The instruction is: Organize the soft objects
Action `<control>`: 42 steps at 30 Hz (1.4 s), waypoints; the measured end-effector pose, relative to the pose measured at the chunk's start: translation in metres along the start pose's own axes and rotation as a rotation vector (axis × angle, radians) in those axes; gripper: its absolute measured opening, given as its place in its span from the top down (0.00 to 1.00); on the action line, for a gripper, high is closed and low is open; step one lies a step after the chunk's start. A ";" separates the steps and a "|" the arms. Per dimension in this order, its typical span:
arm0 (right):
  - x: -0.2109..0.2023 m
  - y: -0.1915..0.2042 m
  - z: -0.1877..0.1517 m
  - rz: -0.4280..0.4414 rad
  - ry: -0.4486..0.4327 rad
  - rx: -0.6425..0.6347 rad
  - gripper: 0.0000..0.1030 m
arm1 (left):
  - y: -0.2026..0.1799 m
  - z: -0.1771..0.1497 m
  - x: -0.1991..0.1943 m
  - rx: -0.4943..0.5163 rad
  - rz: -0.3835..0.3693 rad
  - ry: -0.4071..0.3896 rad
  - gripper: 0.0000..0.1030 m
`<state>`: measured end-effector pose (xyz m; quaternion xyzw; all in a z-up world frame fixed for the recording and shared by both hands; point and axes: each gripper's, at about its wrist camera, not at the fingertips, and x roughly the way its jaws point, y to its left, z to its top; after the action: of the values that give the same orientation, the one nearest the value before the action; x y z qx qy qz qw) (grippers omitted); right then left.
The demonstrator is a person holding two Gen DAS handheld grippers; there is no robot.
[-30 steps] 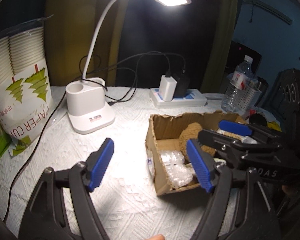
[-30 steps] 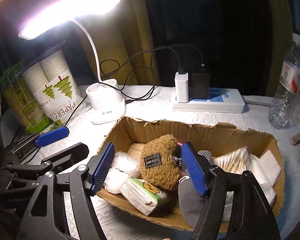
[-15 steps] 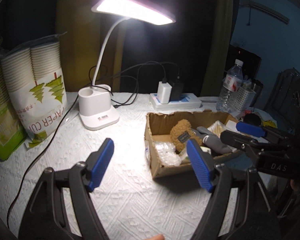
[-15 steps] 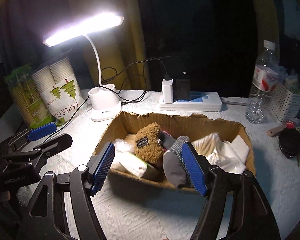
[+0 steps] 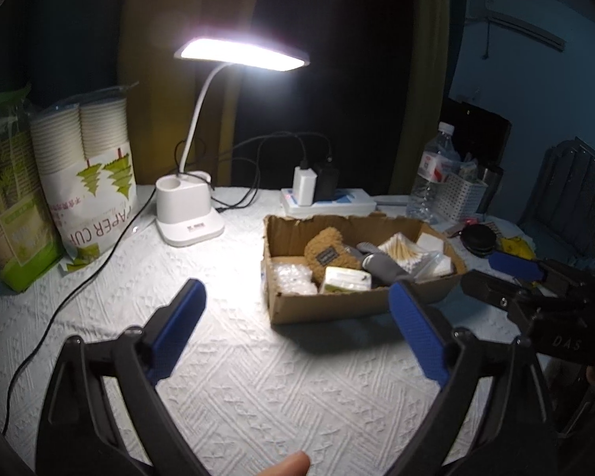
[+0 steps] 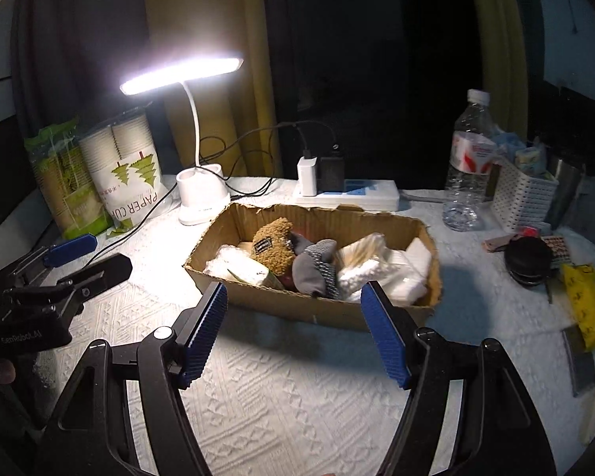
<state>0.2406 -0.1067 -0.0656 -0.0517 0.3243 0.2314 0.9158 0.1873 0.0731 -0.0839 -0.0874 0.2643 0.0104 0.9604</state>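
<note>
Short of the cardboard box [image 6: 297,309], both grippers hang above the white textured tablecloth [image 5: 258,377], pointing down at a slant toward it. Left gripper [image 5: 297,333]: blue pads spread wide, jaws have just been opening, nothing between them, only cloth under the gap. Right gripper [image 6: 293,333]: pads also spread apart and empty, aimed at the near wall of the box; in the left wrist view it pokes in to the right of the box, one blue pad up. A fingertip [image 5: 285,466] shows at the bottom edge of the left wrist view.

Box sits mid-table, open top, torn rim, all soft items inside. Brown fuzzy plush [image 6: 273,248] with a dark label sits toward the back-left of the box. Grey sock [image 6: 315,271] lies just right of the plush, touching it. Tissue pack [image 5: 345,279] with green print lies in front of the plush near the front wall. Bubble wrap [image 5: 291,277] fills the left end. Cotton swabs [image 6: 363,250] in clear wrap and white cotton pads [image 6: 416,252] fill the right end.

Behind the box: power strip [image 6: 357,194] with two chargers plugged in. Back-left of the box: lit white desk lamp [image 5: 188,218], then a paper cups sleeve [image 5: 95,182]. Right of the box: water bottle [image 6: 470,166] and a white perforated basket [image 6: 521,196].
</note>
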 end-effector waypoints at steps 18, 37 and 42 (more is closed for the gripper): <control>-0.087 -0.021 0.017 -0.067 -0.153 0.026 0.25 | -0.043 0.029 -0.051 0.080 0.018 -0.094 0.03; -0.109 -0.046 0.047 -0.085 -0.192 -0.007 0.25 | -0.059 0.062 -0.076 0.088 0.057 -0.220 0.02; -0.106 -0.048 0.048 -0.085 -0.193 -0.007 0.25 | -0.059 0.064 -0.071 0.091 0.054 -0.208 0.02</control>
<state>0.2181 -0.1789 0.0348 -0.0464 0.2313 0.1973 0.9515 0.1626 0.0278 0.0165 -0.0349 0.1657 0.0332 0.9850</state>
